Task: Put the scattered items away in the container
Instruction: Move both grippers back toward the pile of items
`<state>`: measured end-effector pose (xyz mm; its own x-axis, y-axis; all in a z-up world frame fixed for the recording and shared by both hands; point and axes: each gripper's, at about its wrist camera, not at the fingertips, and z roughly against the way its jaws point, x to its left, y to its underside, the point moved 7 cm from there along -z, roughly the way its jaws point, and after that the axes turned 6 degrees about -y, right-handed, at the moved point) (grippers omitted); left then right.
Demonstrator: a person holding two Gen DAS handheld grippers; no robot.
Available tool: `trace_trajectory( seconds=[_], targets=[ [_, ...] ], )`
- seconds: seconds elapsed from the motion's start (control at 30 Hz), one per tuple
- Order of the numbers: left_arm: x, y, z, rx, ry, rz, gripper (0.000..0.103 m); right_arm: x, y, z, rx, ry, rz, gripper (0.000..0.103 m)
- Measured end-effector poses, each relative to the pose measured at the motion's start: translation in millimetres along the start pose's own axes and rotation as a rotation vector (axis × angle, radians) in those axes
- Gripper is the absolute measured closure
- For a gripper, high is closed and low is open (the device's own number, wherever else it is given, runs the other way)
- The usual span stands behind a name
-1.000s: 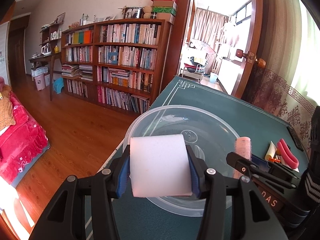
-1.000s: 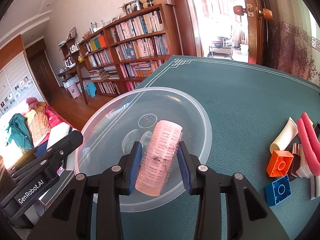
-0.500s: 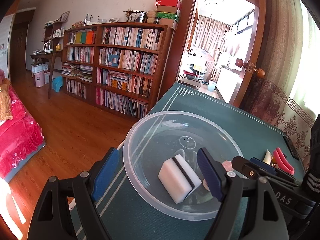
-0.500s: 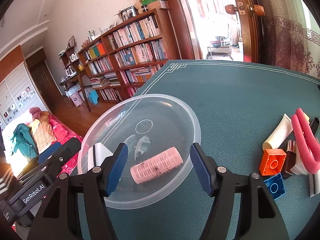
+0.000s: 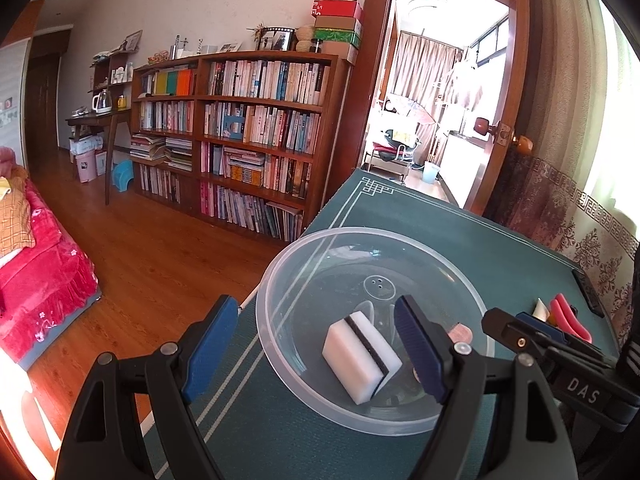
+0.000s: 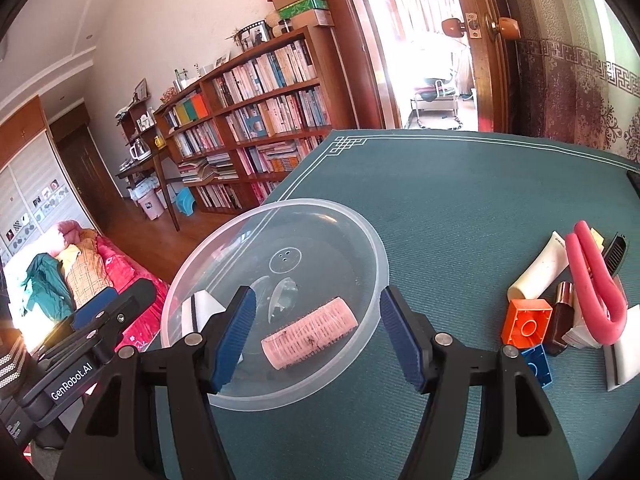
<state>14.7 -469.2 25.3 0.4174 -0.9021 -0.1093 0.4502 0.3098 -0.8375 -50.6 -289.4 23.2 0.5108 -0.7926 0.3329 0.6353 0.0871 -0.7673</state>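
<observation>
A clear plastic bowl point(image 5: 280, 280) point(image 6: 372, 248) stands near the left edge of the green table. Inside lie a white sponge with a black stripe point(image 5: 360, 356) point(image 6: 204, 304) and a pink hair roller point(image 6: 310, 330), of which only a tip point(image 5: 460, 330) shows in the left wrist view. My left gripper point(image 5: 316, 354) is open, its fingers straddling the bowl's near rim above the sponge. My right gripper point(image 6: 316, 338) is open too, hanging over the roller. Scattered at the right lie an orange brick point(image 6: 526, 322), a blue brick point(image 6: 538, 364), a white tube point(image 6: 540, 266) and a pink looped item point(image 6: 596, 280).
A white sponge block point(image 6: 624, 346), a small brown bottle point(image 6: 560, 322) and a black comb-like piece point(image 6: 616, 250) sit in the pile at the right. The table's left edge drops to a wooden floor. A bookcase point(image 5: 240, 140) and an open door point(image 6: 488, 40) stand beyond.
Both grippers opened and drew back. The sponge dropped from the left gripper into the bowl, and the roller dropped from the right gripper into the bowl.
</observation>
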Motion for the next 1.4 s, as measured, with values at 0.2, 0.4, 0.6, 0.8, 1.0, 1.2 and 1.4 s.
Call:
trace_trajectory(
  seconds=[0.2,0.4,0.6,0.8,1.0,1.2,1.4],
  targets=[
    [-6.0,-0.7,5.9,-0.005,0.009,-0.022,0.019,-8.1,-11.2,15.6,-0.037,0.015,-0.017,0.035],
    [-14.0,-0.2,13.6,-0.021,0.014,-0.052,0.019,-18.7,-19.1,35.2,-0.074,0.041,-0.022,0.035],
    [-19.9,2.6,17.2,-0.022,0.013,-0.069,0.019,-43.4,-10.5,59.2,-0.084,0.106,-0.024,0.035],
    [-35.0,6.8,19.4,-0.010,0.031,-0.073,0.019,-86.0,1.8,80.6,-0.084,0.185,-0.054,0.035],
    [-62.3,11.8,24.0,-0.004,0.058,-0.110,0.019,-124.8,4.6,96.9,-0.115,0.209,-0.145,0.035],
    [-86.1,15.7,27.2,0.001,0.084,-0.143,0.019,-143.1,-2.2,107.5,-0.134,0.216,-0.173,0.035],
    [-111.7,26.2,24.3,0.036,0.140,-0.181,0.019,-168.6,0.1,115.1,-0.129,0.241,-0.207,0.035]
  ],
)
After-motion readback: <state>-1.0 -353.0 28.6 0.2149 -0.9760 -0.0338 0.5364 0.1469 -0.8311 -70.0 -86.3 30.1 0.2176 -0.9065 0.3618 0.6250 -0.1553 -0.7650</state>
